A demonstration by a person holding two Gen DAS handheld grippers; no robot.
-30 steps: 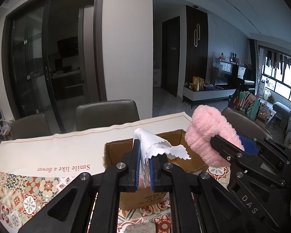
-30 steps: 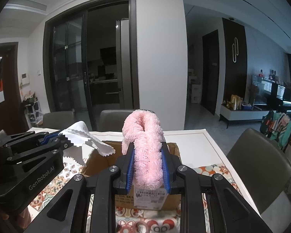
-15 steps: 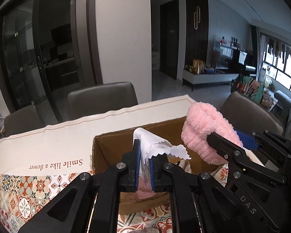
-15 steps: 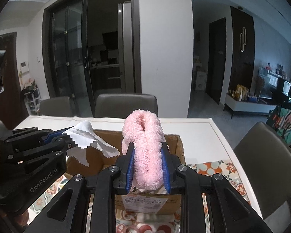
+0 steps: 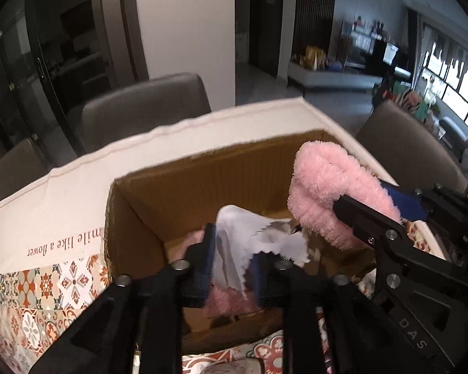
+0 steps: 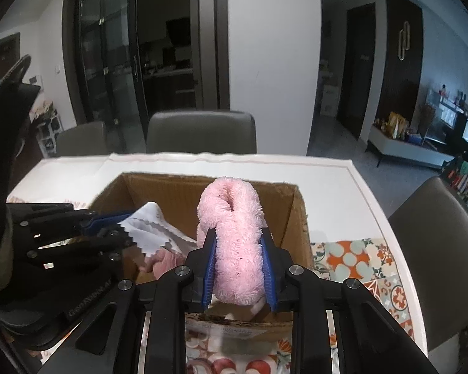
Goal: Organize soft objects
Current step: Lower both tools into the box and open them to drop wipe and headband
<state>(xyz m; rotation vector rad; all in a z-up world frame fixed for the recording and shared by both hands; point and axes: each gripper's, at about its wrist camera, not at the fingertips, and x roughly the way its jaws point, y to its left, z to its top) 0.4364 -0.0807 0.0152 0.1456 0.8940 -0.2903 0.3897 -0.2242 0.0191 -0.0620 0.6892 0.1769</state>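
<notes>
An open cardboard box [image 5: 202, 171] [image 6: 299, 215] stands on the table. My left gripper [image 5: 234, 249] is over the box, its jaws spread, and a white zigzag-edged cloth [image 5: 249, 233] [image 6: 149, 227] hangs loose between them. My right gripper [image 6: 238, 252] is shut on a fluffy pink item [image 6: 234, 218] [image 5: 324, 184] and holds it above the box's right side. Another pink soft item [image 5: 224, 302] [image 6: 165, 261] lies in the box bottom.
The table carries a white and patterned tile cloth [image 5: 46, 280] [image 6: 358, 258]. Grey chairs [image 5: 143, 112] [image 6: 202, 131] stand at the far edge and another chair [image 6: 436, 233] at the right. The left gripper body [image 6: 62, 233] shows in the right wrist view.
Both grippers have moved forward and down over the box. My left gripper's jaws have spread apart, loosening the white cloth. The pink item stays clamped.
</notes>
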